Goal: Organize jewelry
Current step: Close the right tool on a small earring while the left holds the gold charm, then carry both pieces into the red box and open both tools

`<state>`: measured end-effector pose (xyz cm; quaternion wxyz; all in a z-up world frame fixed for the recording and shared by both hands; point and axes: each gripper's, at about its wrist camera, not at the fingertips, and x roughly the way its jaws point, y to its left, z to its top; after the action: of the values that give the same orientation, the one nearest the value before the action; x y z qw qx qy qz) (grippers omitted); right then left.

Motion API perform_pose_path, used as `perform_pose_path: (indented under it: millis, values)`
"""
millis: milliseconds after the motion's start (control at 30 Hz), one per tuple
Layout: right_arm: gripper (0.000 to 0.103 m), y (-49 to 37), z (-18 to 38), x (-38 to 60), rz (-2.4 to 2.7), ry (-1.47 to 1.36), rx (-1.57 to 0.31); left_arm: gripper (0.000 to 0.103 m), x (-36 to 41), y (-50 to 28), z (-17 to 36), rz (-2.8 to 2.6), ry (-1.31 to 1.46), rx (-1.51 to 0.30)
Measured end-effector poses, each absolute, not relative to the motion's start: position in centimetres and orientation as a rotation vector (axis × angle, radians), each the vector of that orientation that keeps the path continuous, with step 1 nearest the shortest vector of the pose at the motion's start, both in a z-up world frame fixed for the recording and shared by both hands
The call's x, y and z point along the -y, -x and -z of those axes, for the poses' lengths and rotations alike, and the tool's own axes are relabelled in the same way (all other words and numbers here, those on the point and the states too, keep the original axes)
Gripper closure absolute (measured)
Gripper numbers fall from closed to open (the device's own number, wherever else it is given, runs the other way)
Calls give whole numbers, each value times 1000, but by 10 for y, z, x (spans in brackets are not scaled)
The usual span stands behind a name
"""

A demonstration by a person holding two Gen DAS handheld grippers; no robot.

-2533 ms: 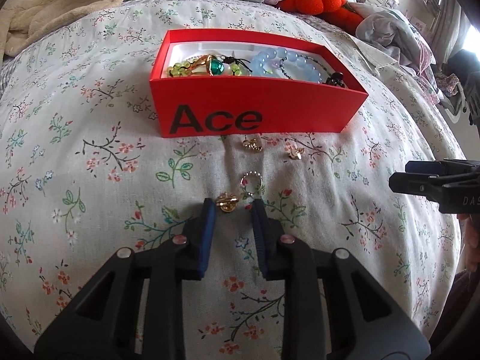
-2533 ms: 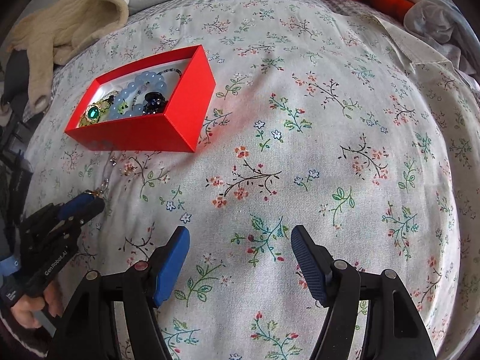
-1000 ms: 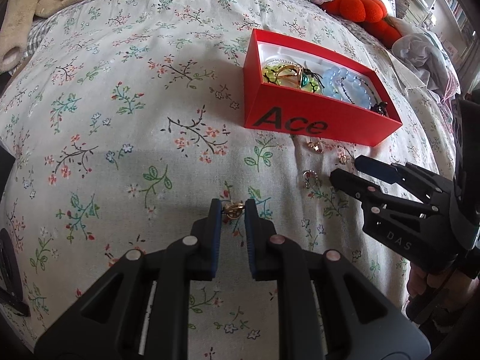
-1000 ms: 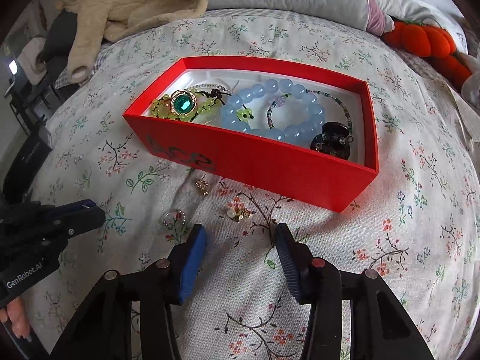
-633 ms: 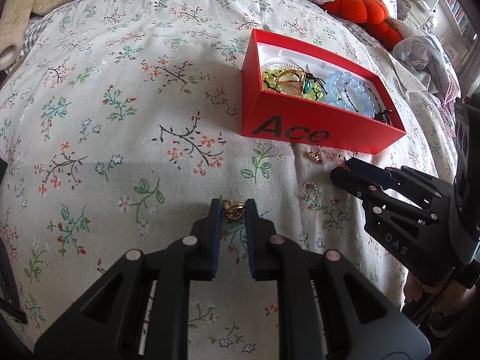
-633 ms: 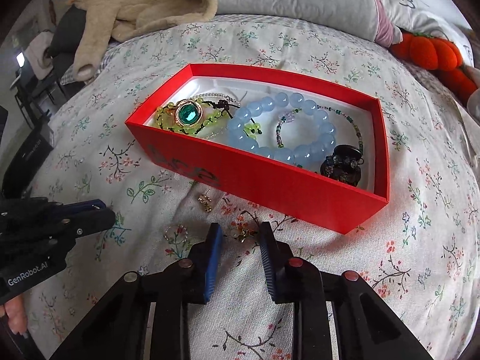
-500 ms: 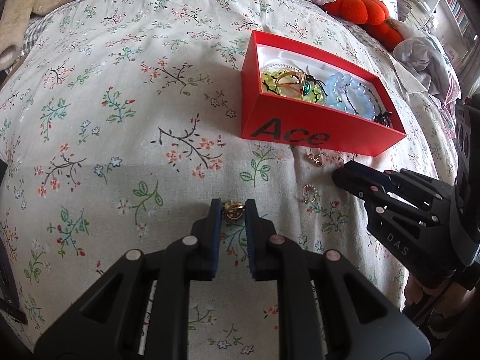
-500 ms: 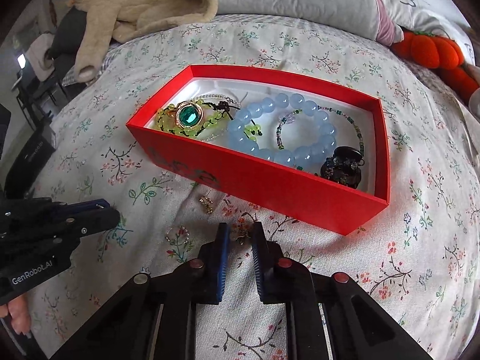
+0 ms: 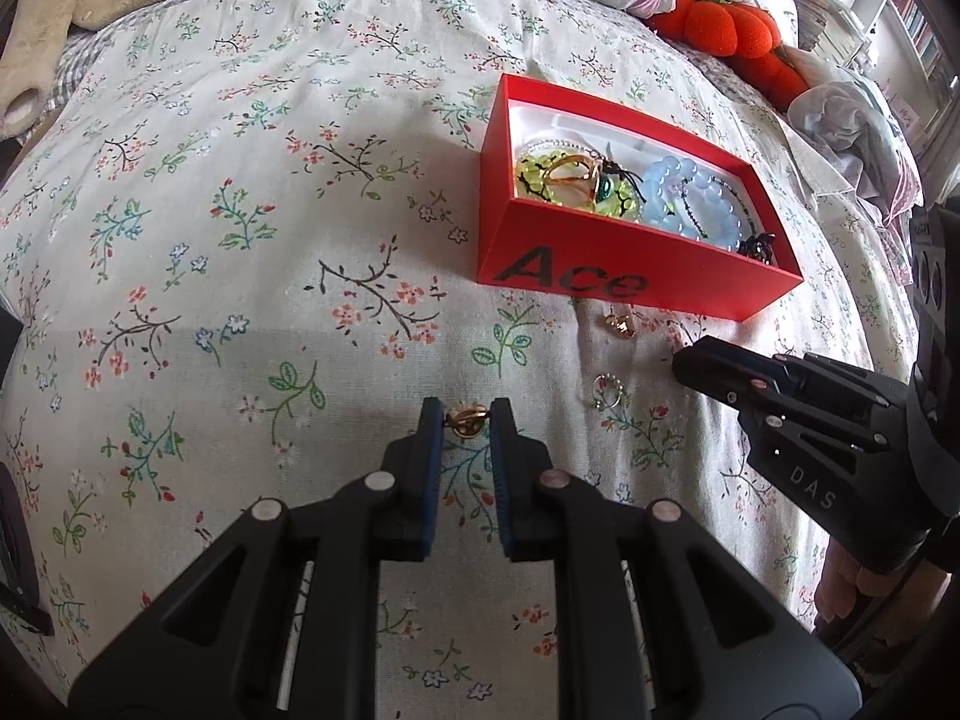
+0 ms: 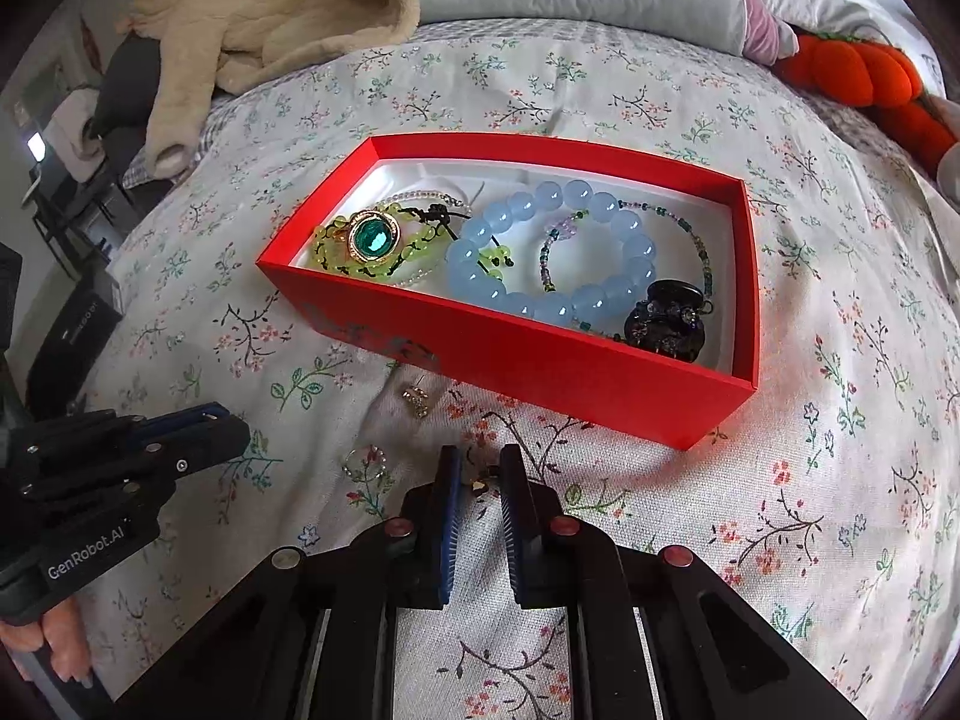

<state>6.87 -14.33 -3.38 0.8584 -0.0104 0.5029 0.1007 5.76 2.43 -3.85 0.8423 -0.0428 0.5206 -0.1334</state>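
Right gripper (image 10: 480, 483) jaws just closed on a gold earring (image 10: 480, 480) beside the crosswise red box (image 10: 564, 372)

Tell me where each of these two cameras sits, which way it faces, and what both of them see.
Left wrist: on the left gripper, angled down at the floral bedspread; own fingers pinch a gold earring; the right gripper enters at right.
Right wrist: on the right gripper, angled down toward the red box; its jaws, just closed, nip a small gold piece; the left gripper and fingertips show at left.
Shared: red box, blue bead bracelet, beaded ring, orange plush.
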Motion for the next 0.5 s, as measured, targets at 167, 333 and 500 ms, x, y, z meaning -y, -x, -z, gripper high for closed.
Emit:
perform_pose_path:
  millis: [167,333,500]
  values:
    - [90,-65,26,149,-195,2,-1065,86,-22,-56,32,283,107,-1090]
    - [90,-59,17,156,-176,-21,-1073,86,-18,-55,24,289,126,-1079]
    - [90,-51,5,165,-169,-48,-1070,86,-14,-55,14,294,137,-1056]
